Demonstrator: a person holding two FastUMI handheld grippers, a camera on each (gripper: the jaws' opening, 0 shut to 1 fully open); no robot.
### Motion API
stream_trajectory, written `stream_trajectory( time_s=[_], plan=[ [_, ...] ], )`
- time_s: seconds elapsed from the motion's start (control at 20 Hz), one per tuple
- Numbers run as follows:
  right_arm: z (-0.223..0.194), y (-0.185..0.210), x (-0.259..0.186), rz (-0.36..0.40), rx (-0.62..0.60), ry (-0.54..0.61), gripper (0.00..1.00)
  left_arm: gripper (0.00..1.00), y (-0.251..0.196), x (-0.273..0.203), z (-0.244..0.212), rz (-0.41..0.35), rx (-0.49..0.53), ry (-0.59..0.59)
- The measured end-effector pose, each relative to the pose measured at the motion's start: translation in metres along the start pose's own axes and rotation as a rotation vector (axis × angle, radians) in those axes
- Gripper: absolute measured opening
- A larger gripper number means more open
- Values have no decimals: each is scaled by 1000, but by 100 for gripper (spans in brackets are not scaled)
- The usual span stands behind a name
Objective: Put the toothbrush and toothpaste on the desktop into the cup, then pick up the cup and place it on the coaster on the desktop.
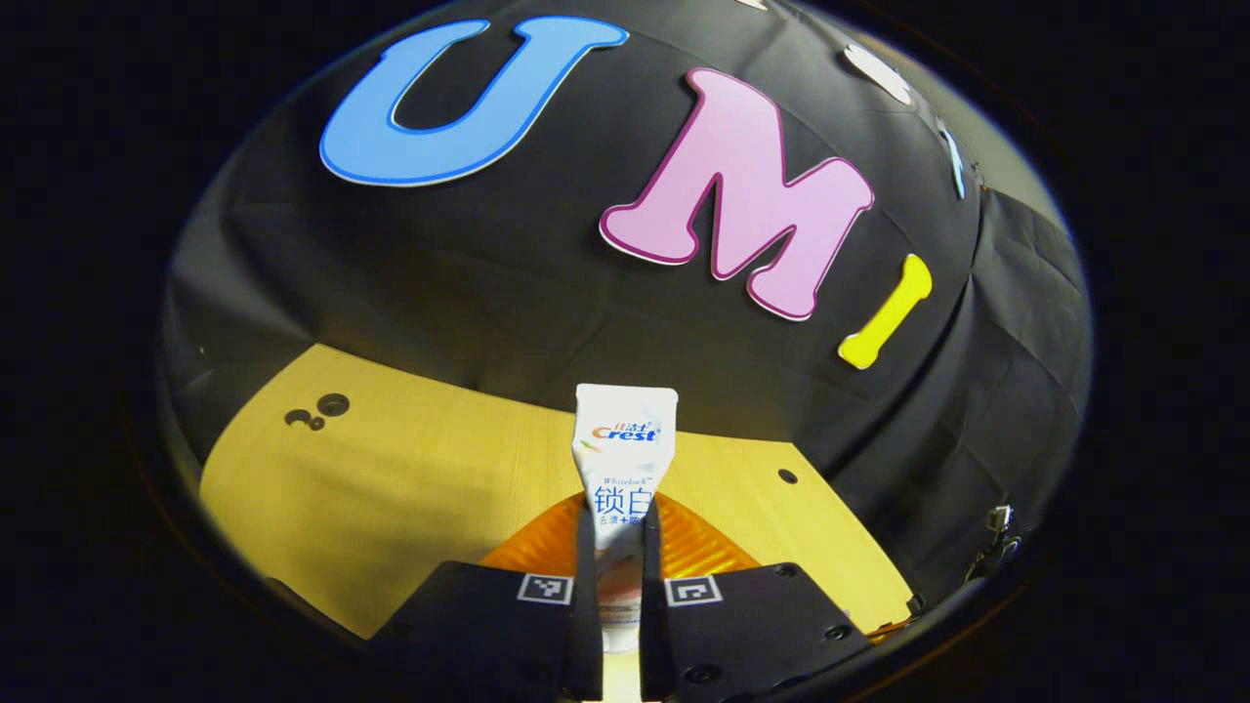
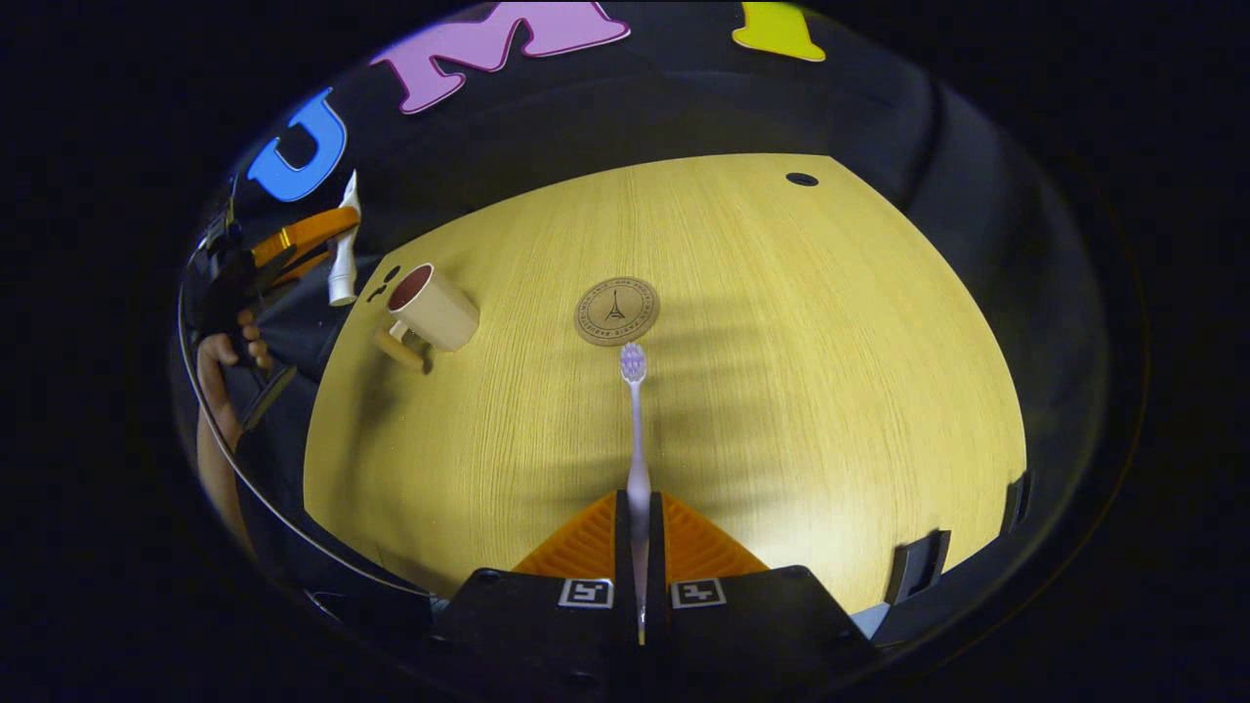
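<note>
while grippers clamp flat toothpaste tube [image 1: 622,459]; slender toothbrush [image 2: 636,430].

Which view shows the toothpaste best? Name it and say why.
The left gripper view: the toothpaste stands close and upright, clamped in the left gripper. The right gripper view shows it small and far off at the left, near the cup.
</note>
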State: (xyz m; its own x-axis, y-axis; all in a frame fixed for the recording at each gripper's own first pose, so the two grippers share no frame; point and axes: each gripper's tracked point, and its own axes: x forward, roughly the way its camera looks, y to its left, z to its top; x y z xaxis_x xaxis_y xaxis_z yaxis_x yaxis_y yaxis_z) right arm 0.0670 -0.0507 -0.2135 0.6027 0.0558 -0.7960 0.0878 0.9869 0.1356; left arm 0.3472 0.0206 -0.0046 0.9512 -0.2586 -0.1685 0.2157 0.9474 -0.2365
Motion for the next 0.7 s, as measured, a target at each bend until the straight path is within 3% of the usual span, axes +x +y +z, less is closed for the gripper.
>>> stream_trajectory(
  time_s=[0.25, 0.5, 0.7],
  plan=[
    [-8, -24, -5, -27, 3, 35, 7, 20, 16, 40, -7, -15, 26, -82],
    [-6, -30, -3, -30, 17, 39, 7, 21, 22, 51, -40, -16, 126, -74],
    [-2, -25, -1, -19, 12, 35, 7, 25, 35, 50, -64, 33, 173, -34]
  ],
)
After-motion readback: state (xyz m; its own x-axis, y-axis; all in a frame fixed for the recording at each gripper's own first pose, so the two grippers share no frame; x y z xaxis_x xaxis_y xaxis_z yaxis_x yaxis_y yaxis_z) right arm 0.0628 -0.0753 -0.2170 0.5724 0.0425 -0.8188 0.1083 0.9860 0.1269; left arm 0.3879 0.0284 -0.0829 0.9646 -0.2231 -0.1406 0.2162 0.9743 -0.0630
